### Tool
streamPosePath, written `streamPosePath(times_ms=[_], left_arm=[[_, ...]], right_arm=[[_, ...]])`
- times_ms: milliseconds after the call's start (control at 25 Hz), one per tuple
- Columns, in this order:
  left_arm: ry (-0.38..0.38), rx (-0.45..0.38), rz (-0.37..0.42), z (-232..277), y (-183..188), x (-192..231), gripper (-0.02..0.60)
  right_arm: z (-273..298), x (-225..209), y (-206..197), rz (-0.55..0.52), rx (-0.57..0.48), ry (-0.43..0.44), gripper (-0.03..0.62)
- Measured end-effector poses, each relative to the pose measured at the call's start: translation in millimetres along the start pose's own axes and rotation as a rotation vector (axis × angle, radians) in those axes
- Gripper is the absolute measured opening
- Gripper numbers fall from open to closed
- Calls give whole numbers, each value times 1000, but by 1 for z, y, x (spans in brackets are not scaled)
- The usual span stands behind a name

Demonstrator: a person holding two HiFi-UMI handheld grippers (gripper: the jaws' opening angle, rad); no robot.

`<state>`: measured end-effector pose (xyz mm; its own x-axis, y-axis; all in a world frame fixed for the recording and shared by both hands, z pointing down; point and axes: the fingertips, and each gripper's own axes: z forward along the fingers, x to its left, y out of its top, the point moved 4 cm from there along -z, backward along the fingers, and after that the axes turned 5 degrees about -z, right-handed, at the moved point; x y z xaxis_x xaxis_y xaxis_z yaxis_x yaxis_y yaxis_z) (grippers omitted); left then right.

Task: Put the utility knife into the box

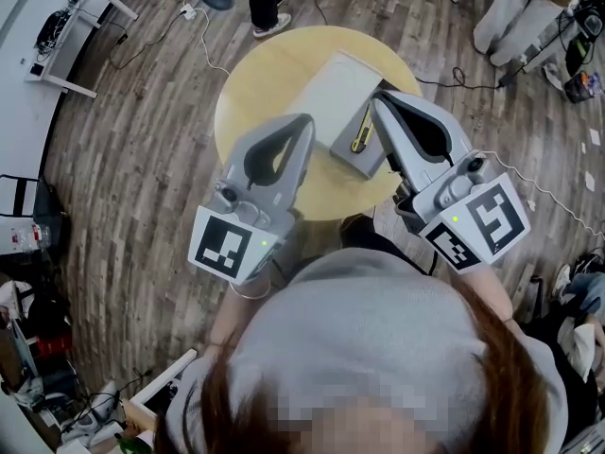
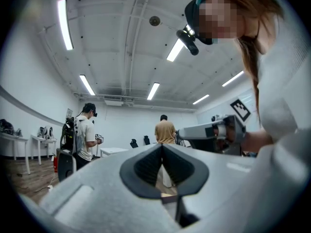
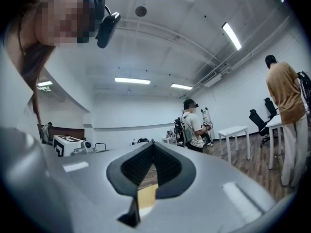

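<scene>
Head view: utility knife (image 1: 362,132) in box (image 1: 337,88), square marker (image 1: 477,218) on right hand-held gripper (image 1: 380,99)

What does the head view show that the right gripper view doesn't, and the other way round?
Only the head view: the box lying open, with the utility knife in it. Only the right gripper view: ceiling lights, a white desk, and a bystander wearing a headset and a backpack. Both: the right gripper, its jaws shut with nothing between them, and the wooden floor.
</scene>
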<state>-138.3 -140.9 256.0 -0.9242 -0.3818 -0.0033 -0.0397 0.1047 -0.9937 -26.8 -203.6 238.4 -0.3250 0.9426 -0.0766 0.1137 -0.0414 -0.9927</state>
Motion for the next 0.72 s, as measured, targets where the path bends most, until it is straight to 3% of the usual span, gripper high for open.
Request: streamPosePath(times_ms=[720], left_arm=[[-104,9,-6,-171,31,-139,3]], right_arm=[[-129,183,0,42,-3,-113,3]])
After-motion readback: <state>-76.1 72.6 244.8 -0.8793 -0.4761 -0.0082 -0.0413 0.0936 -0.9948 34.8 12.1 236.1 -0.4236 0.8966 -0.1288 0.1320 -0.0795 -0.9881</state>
